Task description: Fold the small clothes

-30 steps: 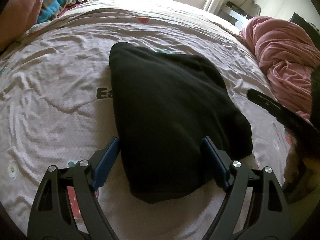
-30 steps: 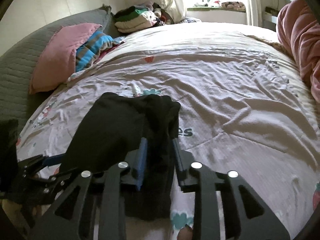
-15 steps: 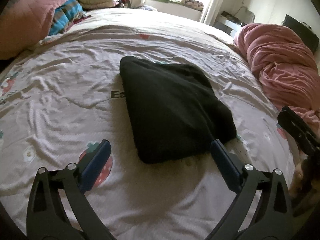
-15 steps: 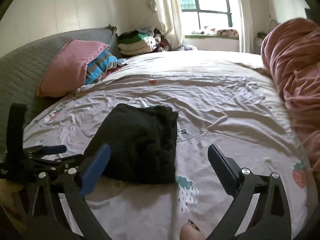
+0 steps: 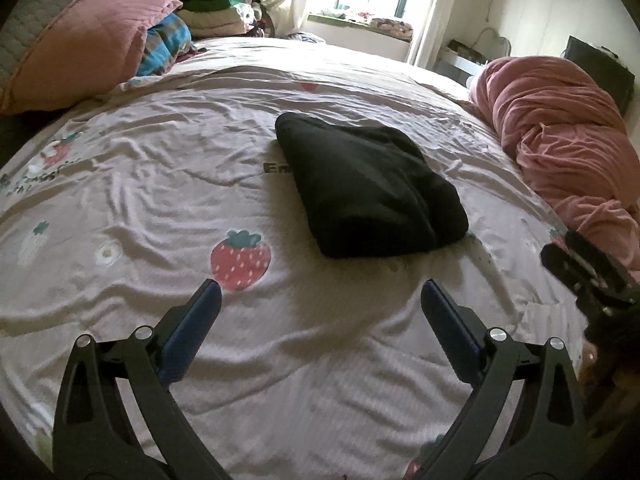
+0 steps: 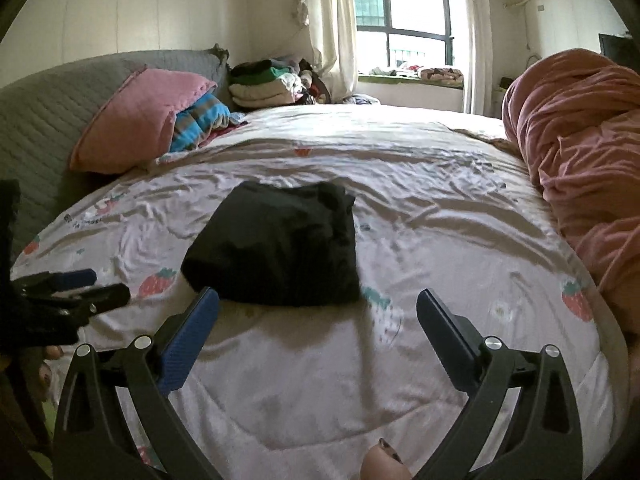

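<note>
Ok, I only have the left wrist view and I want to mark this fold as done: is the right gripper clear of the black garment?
Observer: Yes. In the right wrist view the right gripper stands wide open and its pads press on nothing. The folded black garment lies on the bed sheet just ahead of it.
Operator: Is the side facing away from me tidy?
Observer: Not quite. From the right, the far right corner looks bunched, with loose layers showing along that edge.
</note>
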Available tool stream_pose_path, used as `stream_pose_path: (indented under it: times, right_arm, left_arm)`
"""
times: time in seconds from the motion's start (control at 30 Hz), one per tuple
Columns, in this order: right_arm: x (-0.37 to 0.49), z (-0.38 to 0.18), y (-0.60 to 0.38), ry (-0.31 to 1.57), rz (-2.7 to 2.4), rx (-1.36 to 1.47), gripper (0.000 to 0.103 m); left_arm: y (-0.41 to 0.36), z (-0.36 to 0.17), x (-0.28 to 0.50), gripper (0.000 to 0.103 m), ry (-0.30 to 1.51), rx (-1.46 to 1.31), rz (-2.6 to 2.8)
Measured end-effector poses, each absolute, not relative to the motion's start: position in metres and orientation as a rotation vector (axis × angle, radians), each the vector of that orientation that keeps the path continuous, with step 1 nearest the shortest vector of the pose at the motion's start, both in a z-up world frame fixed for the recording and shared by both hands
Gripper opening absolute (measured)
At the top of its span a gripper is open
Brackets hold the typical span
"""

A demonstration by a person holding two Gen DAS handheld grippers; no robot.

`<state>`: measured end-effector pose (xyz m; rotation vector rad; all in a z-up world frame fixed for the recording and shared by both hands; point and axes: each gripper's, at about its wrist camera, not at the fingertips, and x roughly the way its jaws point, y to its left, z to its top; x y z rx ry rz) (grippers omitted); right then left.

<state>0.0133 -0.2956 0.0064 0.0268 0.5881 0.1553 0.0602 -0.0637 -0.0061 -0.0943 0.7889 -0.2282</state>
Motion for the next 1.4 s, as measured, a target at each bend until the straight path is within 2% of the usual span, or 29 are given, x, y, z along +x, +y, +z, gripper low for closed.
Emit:
stream_pose_path:
  times: [0.47,1.4]
  right_arm:
    - [-0.011,-0.03,-0.276,0.702,0.093,0.037,0.098]
    - [-0.012,-0.034,-0.279,0.731,0.092,0.031,0.098]
  left_arm:
    - [-0.048,-0.023,0.036,0.093,0.807,-0.104,-0.214]
    - [-0.043,-0.025,0.031,0.094,0.823,-0.077,-0.166]
